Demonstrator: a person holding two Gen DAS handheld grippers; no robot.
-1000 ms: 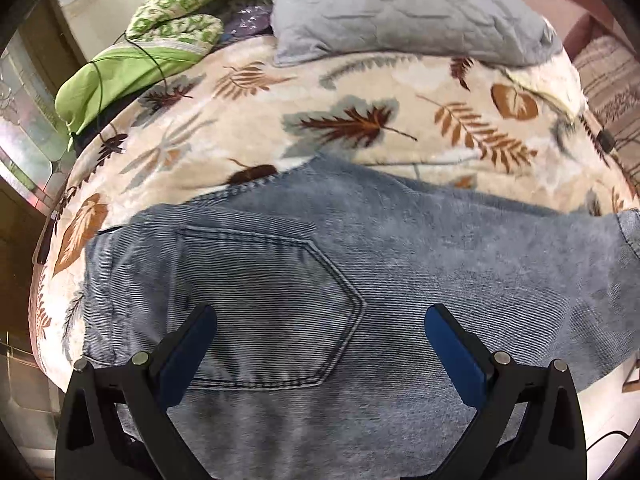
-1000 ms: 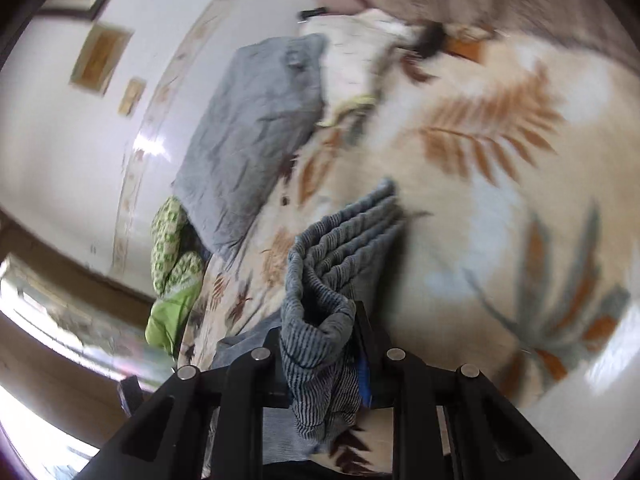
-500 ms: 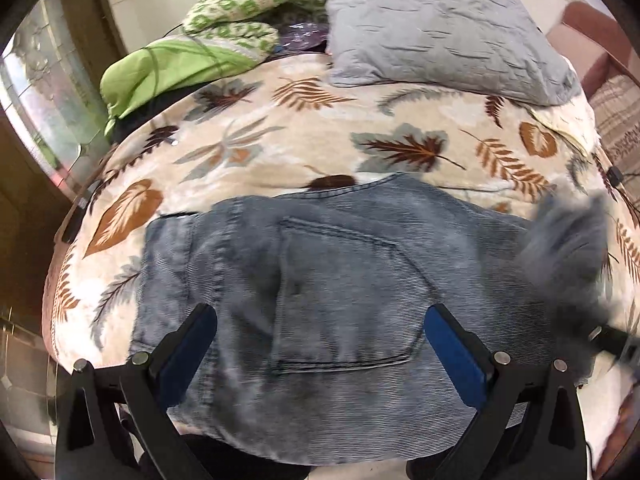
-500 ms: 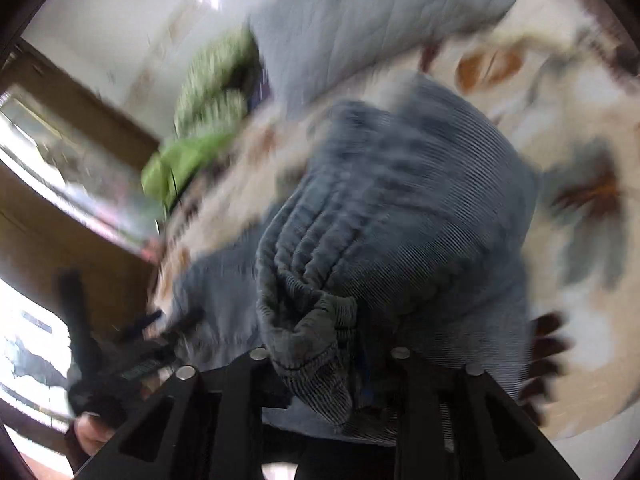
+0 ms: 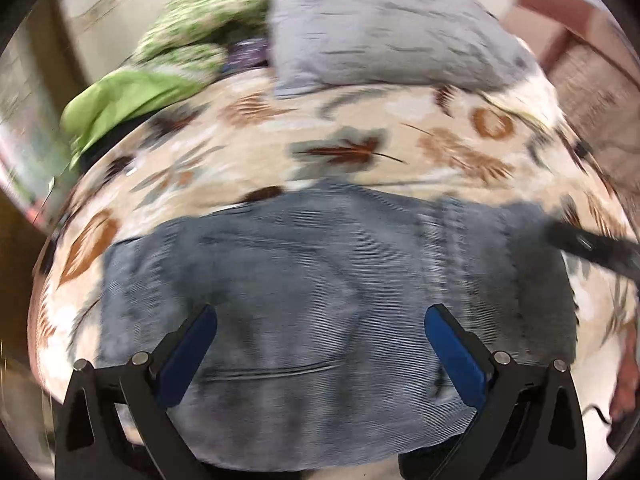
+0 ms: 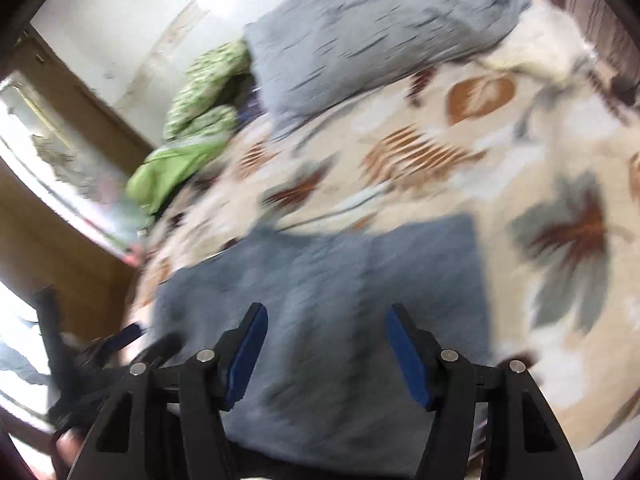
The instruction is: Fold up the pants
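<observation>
The blue-grey denim pants (image 5: pixel 328 292) lie folded over on the leaf-print bedspread (image 5: pixel 360 140), a flat squarish stack near the bed's front edge. They also show in the right wrist view (image 6: pixel 340 300). My left gripper (image 5: pixel 320 344) is open and empty, just above the pants' near part. My right gripper (image 6: pixel 322 344) is open and empty over the pants. It also shows in the left wrist view as a dark blurred shape at the right edge (image 5: pixel 588 246). Both views are motion-blurred.
A grey pillow (image 5: pixel 380 36) lies at the head of the bed, with green bedding (image 5: pixel 132 96) to its left. A brown wooden frame and window (image 6: pixel 48 184) stand beyond the bed's left side. A brown patterned fabric (image 5: pixel 592 80) is at the far right.
My right gripper carried the leg ends over onto the upper part of the pants, then opened and let them go. The left gripper stayed open and shifted slightly.
</observation>
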